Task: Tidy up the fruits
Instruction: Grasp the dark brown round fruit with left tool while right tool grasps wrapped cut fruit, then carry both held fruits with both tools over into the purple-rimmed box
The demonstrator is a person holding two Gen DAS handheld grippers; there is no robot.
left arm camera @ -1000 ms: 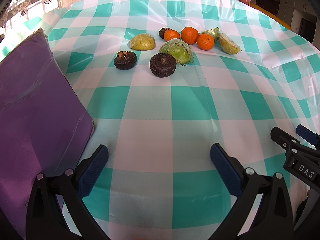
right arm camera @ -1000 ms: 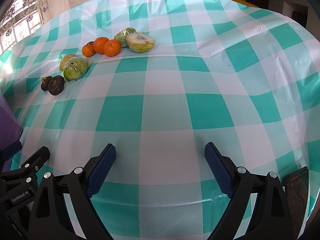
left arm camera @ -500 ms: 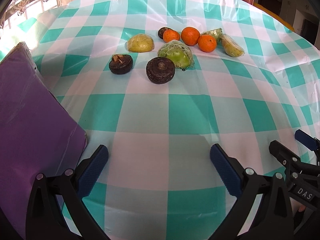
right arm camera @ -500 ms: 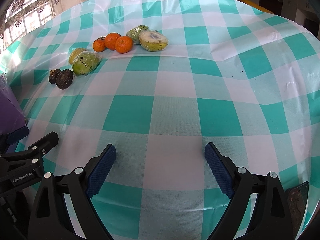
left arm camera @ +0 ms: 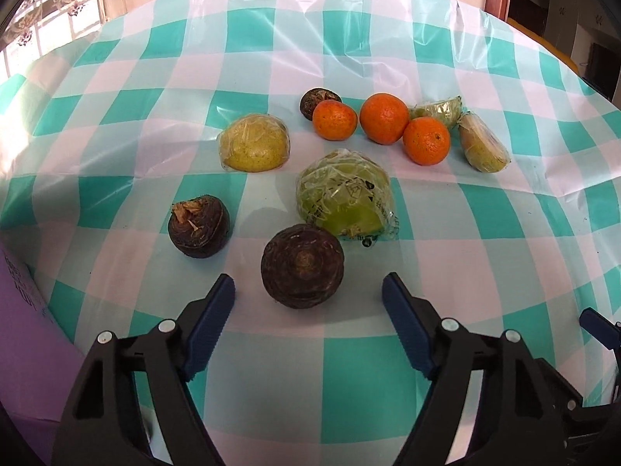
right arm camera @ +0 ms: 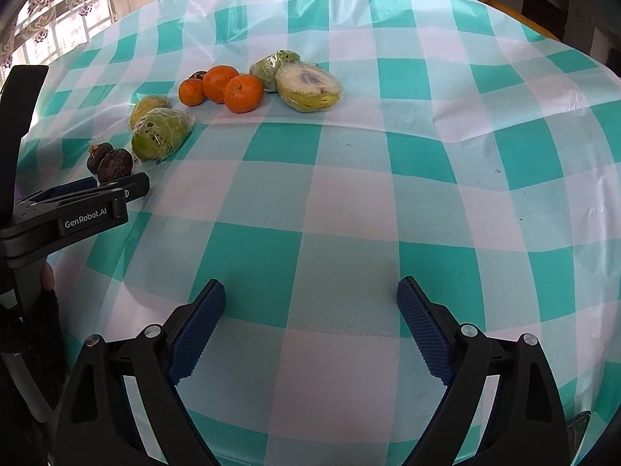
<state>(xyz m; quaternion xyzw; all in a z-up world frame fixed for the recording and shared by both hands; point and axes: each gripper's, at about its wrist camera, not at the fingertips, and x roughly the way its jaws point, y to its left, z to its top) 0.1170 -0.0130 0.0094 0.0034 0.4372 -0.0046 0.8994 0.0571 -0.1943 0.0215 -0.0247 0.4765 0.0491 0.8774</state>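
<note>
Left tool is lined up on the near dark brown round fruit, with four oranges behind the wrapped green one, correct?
Not four: the left wrist view shows three oranges behind the plastic-wrapped green fruit. The left tool, closing, faces the near dark brown round fruit.

The purple box (left arm camera: 23,349) is cut off at the left edge, its printed lettering unreadable.

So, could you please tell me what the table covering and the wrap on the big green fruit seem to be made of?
Table covering: seemingly thin glossy plastic sheet, judging by its sharp creases and window glare. Wrap on the big green fruit: apparently clear crinkly plastic film, wrinkled, shiny and printed with dark marks.
</note>
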